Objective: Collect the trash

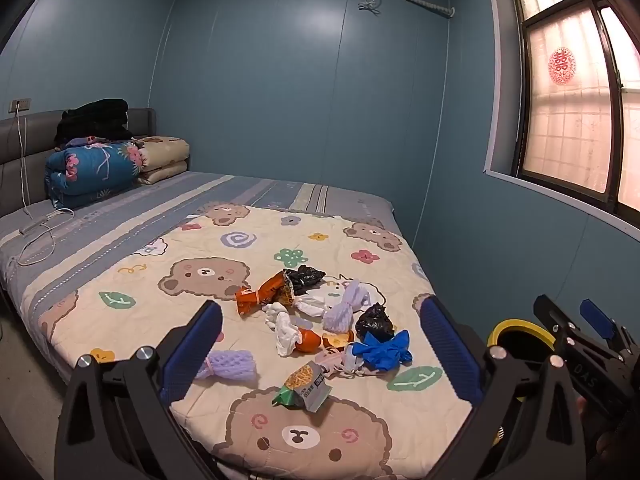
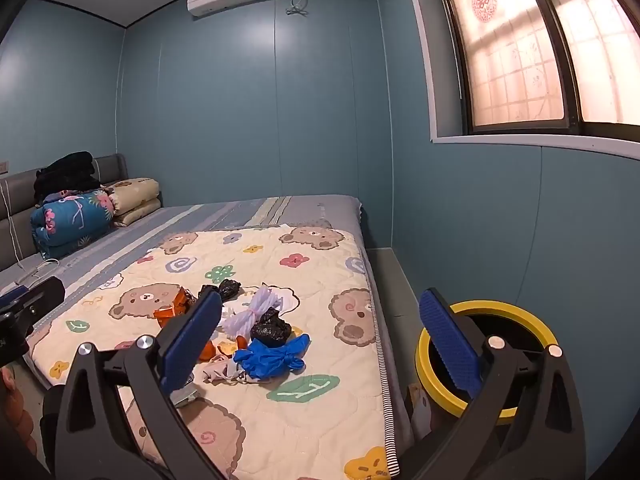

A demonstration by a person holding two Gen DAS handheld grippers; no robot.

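Trash lies heaped on the bear-print quilt [image 1: 240,248]: an orange snack wrapper [image 1: 264,294], black bags [image 1: 374,322], a blue glove [image 1: 384,350], white tissue [image 1: 284,328], purple foam nets [image 1: 230,364] and a green-grey snack packet [image 1: 304,390]. My left gripper [image 1: 320,348] stands open in front of the heap with nothing between its blue pads. My right gripper [image 2: 320,344] is open too, near the bed's right edge, over the blue glove [image 2: 276,356]. The yellow-rimmed bin [image 2: 520,312] stands on the floor right of the bed, partly behind the right finger [image 2: 448,344].
Folded bedding [image 1: 100,168] and dark clothes are stacked at the grey headboard. A white charger cable [image 1: 40,236] trails over the striped sheet. Blue walls close the room; a window [image 1: 576,108] is at the right. The right gripper's body [image 1: 588,344] shows beside the bin [image 1: 516,326].
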